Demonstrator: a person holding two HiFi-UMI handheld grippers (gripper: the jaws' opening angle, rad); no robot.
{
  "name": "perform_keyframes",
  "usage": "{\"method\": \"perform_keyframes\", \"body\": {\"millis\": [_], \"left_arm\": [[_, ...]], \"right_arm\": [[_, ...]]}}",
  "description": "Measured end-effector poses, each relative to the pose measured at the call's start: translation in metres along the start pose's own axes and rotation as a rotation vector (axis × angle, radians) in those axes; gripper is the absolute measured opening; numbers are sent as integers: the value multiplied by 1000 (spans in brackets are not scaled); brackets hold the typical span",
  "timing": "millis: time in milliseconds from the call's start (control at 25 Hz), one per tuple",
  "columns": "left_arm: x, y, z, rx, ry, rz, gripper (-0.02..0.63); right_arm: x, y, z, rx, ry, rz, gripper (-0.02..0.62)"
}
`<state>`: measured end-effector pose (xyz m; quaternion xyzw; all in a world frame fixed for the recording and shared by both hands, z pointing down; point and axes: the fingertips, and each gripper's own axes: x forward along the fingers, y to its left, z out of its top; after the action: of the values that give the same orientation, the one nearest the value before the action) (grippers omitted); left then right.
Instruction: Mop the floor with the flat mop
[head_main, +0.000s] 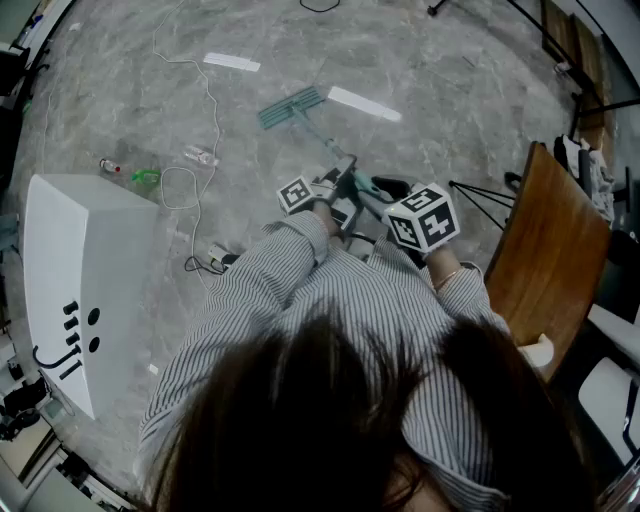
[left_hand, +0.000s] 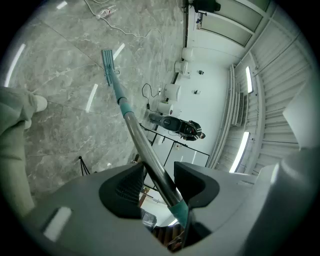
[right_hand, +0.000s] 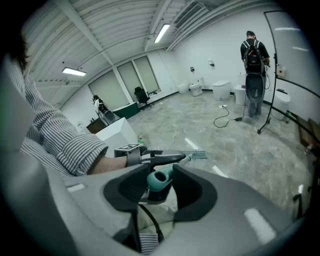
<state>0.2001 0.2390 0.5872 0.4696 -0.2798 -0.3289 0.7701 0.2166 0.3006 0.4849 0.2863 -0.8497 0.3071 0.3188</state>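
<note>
The flat mop's teal head (head_main: 290, 106) lies on the grey marble floor ahead of me. Its handle (head_main: 325, 150) slants back toward both grippers. My left gripper (left_hand: 159, 181) is shut on the metal shaft (left_hand: 150, 155), just above a teal collar, with the mop head (left_hand: 107, 65) far along the shaft. My right gripper (right_hand: 159, 184) is shut on the handle's teal top end (right_hand: 159, 179). The left gripper (right_hand: 150, 157) sits just beyond it, and the mop head (right_hand: 198, 155) shows past that. Both marker cubes (head_main: 297, 193) (head_main: 423, 217) are close together above my striped sleeves.
A white box (head_main: 80, 270) stands at the left, with small bottles (head_main: 145, 177) and a looping white cable (head_main: 190, 130) beside it. A wooden tabletop (head_main: 545, 260) and a black tripod (head_main: 480, 195) are at the right. A person with a backpack (right_hand: 253, 65) stands far off.
</note>
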Motion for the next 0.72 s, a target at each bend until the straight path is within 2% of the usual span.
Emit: {"method": "perform_keyframes", "body": {"millis": [320, 720], "left_arm": [[1, 0, -4, -12, -16, -1, 175], [1, 8, -16, 5, 17, 29, 175]], "right_arm": [[-1, -1, -3, -19, -1, -21, 149], [-10, -4, -15, 5, 2, -48, 143]]}}
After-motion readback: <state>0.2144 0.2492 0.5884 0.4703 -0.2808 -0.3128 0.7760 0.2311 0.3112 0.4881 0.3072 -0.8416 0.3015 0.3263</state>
